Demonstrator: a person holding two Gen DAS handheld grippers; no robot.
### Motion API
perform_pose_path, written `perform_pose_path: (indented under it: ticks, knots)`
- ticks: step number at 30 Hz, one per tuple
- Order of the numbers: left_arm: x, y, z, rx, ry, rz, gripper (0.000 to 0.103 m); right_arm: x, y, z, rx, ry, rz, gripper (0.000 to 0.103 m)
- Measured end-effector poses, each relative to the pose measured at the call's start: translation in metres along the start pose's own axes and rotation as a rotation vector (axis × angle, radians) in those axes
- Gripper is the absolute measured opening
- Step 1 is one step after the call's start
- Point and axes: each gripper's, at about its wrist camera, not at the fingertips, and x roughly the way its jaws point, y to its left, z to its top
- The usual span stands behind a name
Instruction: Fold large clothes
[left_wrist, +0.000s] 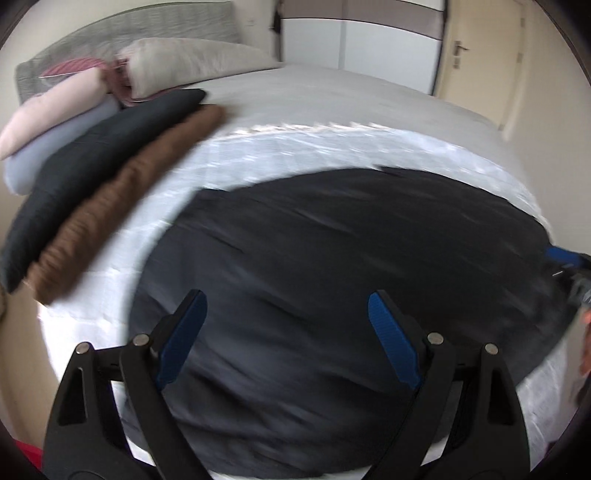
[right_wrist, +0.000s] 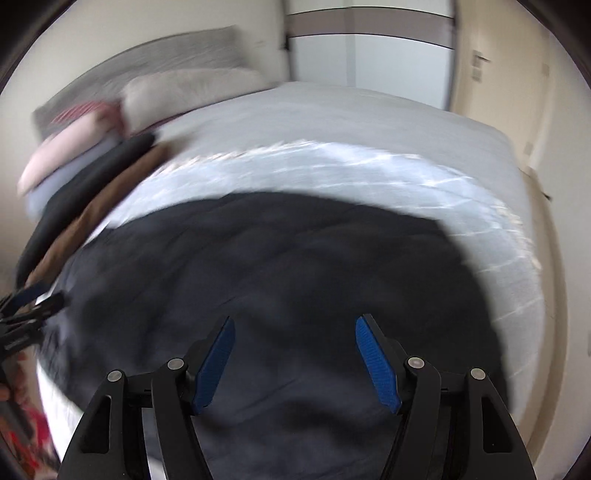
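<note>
A large dark navy garment (left_wrist: 332, 277) lies spread flat on a white sheet (left_wrist: 258, 155) on the bed; it also fills the middle of the right wrist view (right_wrist: 277, 266). My left gripper (left_wrist: 286, 299) is open and empty, hovering over the garment's near part. My right gripper (right_wrist: 295, 325) is open and empty, also above the garment. The right gripper shows at the right edge of the left wrist view (left_wrist: 565, 258), and the left gripper at the left edge of the right wrist view (right_wrist: 33, 299). Both views are motion-blurred.
Folded clothes lie in a row at the bed's left: brown (left_wrist: 122, 199), black (left_wrist: 103, 162), pale blue (left_wrist: 62, 147) and pink (left_wrist: 55, 110). A beige pillow (left_wrist: 192, 62) leans on the grey headboard (left_wrist: 147, 29). A wardrobe (left_wrist: 369, 37) and door (left_wrist: 480, 55) stand behind.
</note>
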Motion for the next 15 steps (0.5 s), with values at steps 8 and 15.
perform_pose_path:
  ticks: [8, 15]
  knots:
    - [0.0, -0.027, -0.04, -0.009, 0.032, 0.0, 0.089, 0.012, 0.052, -0.047, -0.072, 0.022, 0.006, 0.07]
    - [0.003, 0.009, -0.059, -0.12, 0.064, 0.057, 0.09, 0.013, 0.028, -0.079, -0.044, -0.067, -0.011, 0.081]
